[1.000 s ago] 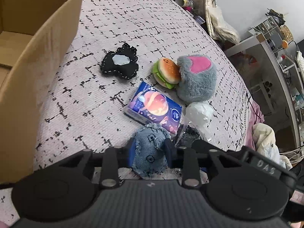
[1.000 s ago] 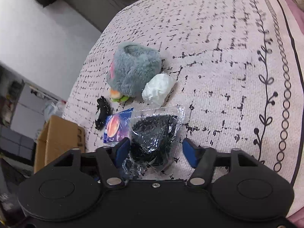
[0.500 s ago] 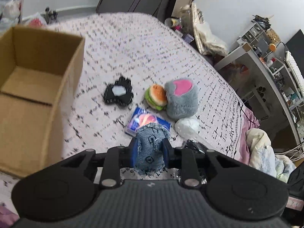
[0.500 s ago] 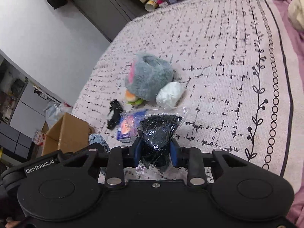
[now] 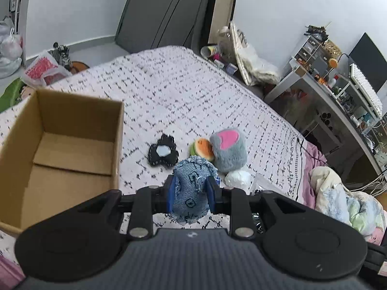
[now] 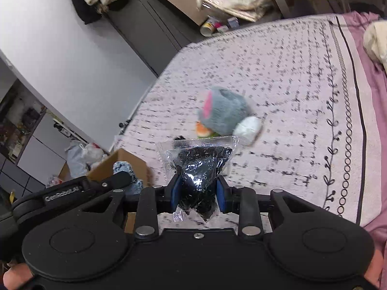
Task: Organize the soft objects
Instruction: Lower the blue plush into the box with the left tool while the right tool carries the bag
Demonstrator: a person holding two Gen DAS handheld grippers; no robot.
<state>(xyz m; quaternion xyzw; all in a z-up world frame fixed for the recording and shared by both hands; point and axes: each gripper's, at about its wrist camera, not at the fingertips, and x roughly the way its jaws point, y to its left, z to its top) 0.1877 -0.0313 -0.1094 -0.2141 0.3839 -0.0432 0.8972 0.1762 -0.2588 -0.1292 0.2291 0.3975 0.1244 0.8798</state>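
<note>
My left gripper (image 5: 191, 193) is shut on a blue denim pouch (image 5: 192, 188), held above the bed just right of the open cardboard box (image 5: 60, 154). My right gripper (image 6: 197, 193) is shut on a clear plastic bag of black material (image 6: 200, 169), also lifted. On the bed lie a grey and pink plush (image 5: 228, 149), a burger toy (image 5: 202, 147), a black lace patch (image 5: 163, 153) and a white wad (image 5: 237, 178). The left gripper with the pouch (image 6: 127, 171) shows in the right wrist view beside the box (image 6: 118, 164).
The bed's patterned cover (image 5: 181, 91) stretches beyond the objects. A cluttered desk (image 5: 338, 91) stands to the right, bedding (image 5: 343, 205) lies at the bed's right edge, and bags (image 5: 43, 70) sit on the floor beyond the box.
Both grippers have risen from the bed with their loads. The right gripper closed on the black bag. The box has come further into the left wrist view.
</note>
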